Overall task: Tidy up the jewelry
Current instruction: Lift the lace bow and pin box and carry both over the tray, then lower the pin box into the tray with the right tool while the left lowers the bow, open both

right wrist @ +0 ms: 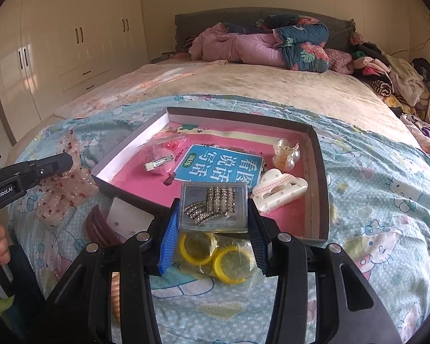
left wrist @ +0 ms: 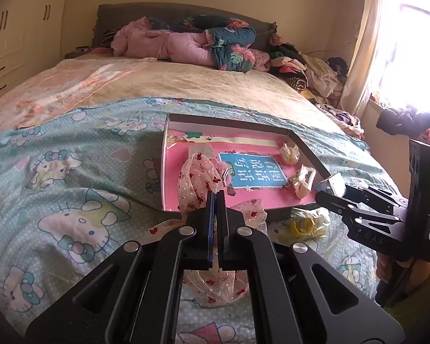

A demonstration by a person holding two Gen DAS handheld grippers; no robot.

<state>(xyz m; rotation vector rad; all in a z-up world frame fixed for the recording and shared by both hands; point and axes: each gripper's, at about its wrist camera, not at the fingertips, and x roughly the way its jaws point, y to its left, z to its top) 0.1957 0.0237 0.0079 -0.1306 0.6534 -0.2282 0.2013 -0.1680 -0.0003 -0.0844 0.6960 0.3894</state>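
Observation:
My left gripper (left wrist: 216, 193) is shut on a sheer pink ribbon bow (left wrist: 196, 183) with red dots, held over the near left corner of a shallow pink-lined box (left wrist: 306, 146) on the bed. In the right wrist view that gripper (right wrist: 69, 157) and the bow (right wrist: 66, 189) hang left of the box (right wrist: 321, 177). My right gripper (right wrist: 213, 203) is shut on a clear plastic case (right wrist: 213, 207) holding a rhinestone piece, above the box's near edge. The left wrist view shows it (left wrist: 329, 189) at the box's near right corner.
Inside the box lie a white hair claw (right wrist: 281, 192), a pearly clip (right wrist: 286, 150), a pink fuzzy clip (right wrist: 157, 163) and a blue card (right wrist: 220, 166). Bagged yellow rings (right wrist: 215, 253), a dark red comb (right wrist: 97, 229) and a white card (right wrist: 129, 218) lie on the bedspread nearby.

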